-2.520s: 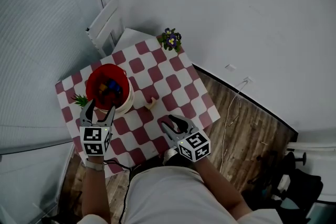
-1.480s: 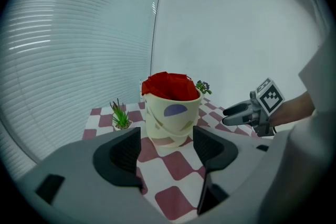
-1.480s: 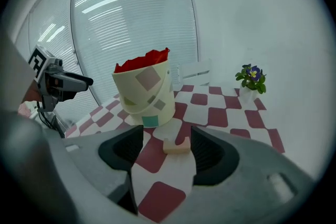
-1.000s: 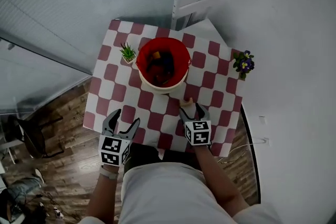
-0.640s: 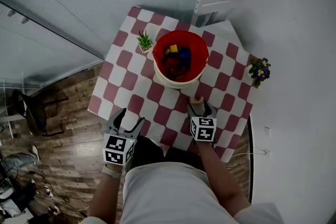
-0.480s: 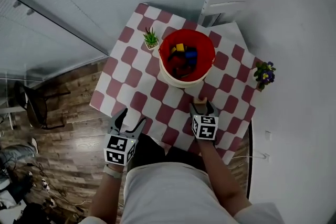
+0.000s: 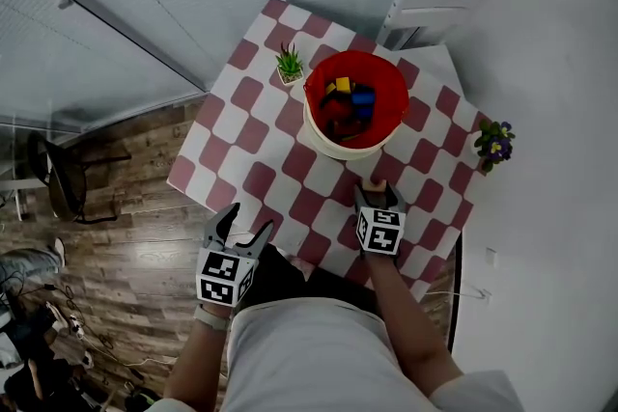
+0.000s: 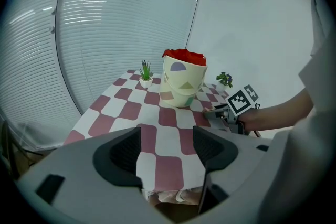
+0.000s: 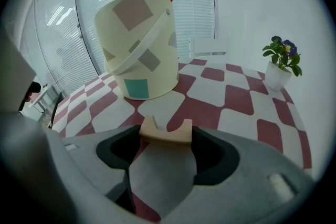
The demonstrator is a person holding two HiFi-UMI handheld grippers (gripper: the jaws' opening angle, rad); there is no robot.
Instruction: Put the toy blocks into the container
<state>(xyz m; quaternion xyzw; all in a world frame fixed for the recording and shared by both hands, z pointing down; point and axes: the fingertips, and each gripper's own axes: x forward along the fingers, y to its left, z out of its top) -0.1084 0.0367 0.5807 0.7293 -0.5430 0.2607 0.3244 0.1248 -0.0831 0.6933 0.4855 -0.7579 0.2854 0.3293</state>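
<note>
A cream bucket point(image 7: 337, 148) with a red inside stands on the checkered table point(image 7: 253, 142) and holds several coloured blocks point(image 7: 353, 98). Just in front of it, my right gripper point(image 7: 378, 192) is shut on a pale wooden arch block point(image 9: 165, 131) that rests on the cloth; the block spans the gap between both pads. The bucket point(image 9: 142, 50) looms right behind it. My left gripper point(image 7: 241, 226) hangs at the table's near edge, open with nothing between its fingers. In the left gripper view the bucket point(image 8: 184, 84) stands ahead and the right gripper point(image 8: 218, 112) lies to its right.
A small green plant point(image 7: 289, 65) stands left of the bucket. A potted purple flower point(image 7: 494, 143) sits at the table's right edge. A white chair point(image 7: 435, 1) is behind the table. Wooden floor point(image 7: 116, 236) lies to the left, with walls close by.
My right gripper has moved forward over the wooden block and its jaws have narrowed onto it. The left gripper stays open at the near edge. The head view has swung.
</note>
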